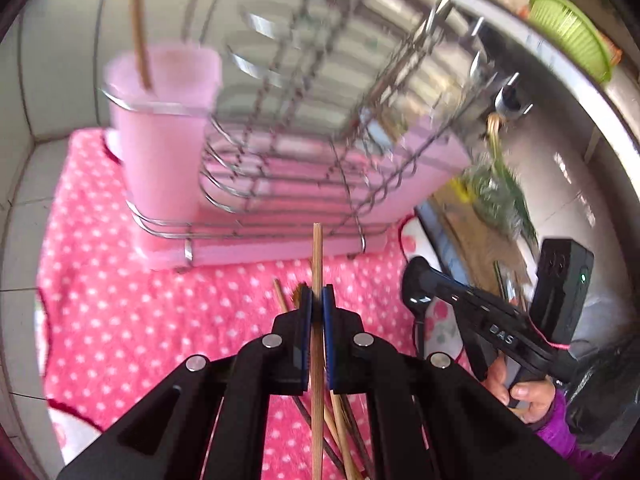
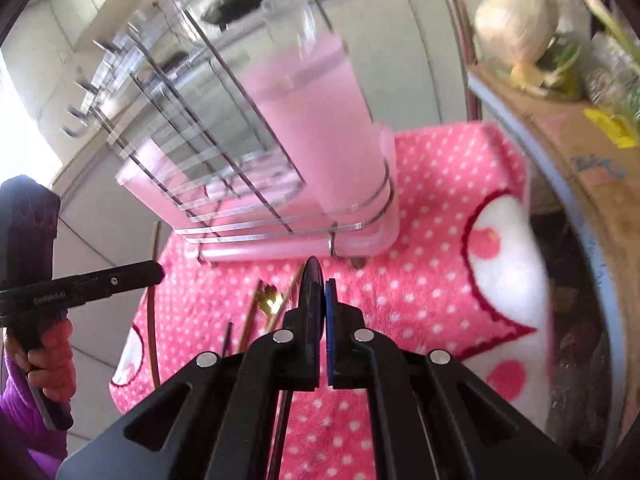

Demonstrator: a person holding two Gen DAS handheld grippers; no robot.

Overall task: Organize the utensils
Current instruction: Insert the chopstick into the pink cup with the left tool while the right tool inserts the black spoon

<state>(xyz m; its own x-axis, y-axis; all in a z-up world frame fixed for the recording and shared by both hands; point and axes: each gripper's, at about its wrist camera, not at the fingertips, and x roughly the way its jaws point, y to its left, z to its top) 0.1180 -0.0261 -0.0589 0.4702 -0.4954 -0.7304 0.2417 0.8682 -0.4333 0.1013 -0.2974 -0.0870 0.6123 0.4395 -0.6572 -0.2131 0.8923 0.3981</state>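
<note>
My left gripper (image 1: 317, 300) is shut on a bamboo chopstick (image 1: 317, 256) that stands upright between its blue pads, lifted off the pink dotted cloth (image 1: 120, 312). Several more chopsticks (image 1: 340, 432) lie on the cloth beneath it. My right gripper (image 2: 322, 284) is shut on a black spoon (image 2: 311, 280) seen edge-on, its handle running down under the jaws. A gold spoon (image 2: 270, 300) and chopsticks (image 2: 248, 320) lie on the cloth (image 2: 420, 280). Ahead stands a pink utensil cup (image 1: 164, 148) in a wire dish rack (image 1: 288, 128), with one chopstick (image 1: 138, 20) in it.
A tiled wall runs behind the rack. A green plastic basket (image 1: 568, 20) sits at the far right. A cabbage (image 2: 516, 20) and greens rest on a cardboard box (image 2: 560, 128) to the right. Black ladles (image 2: 236, 4) hang above the rack.
</note>
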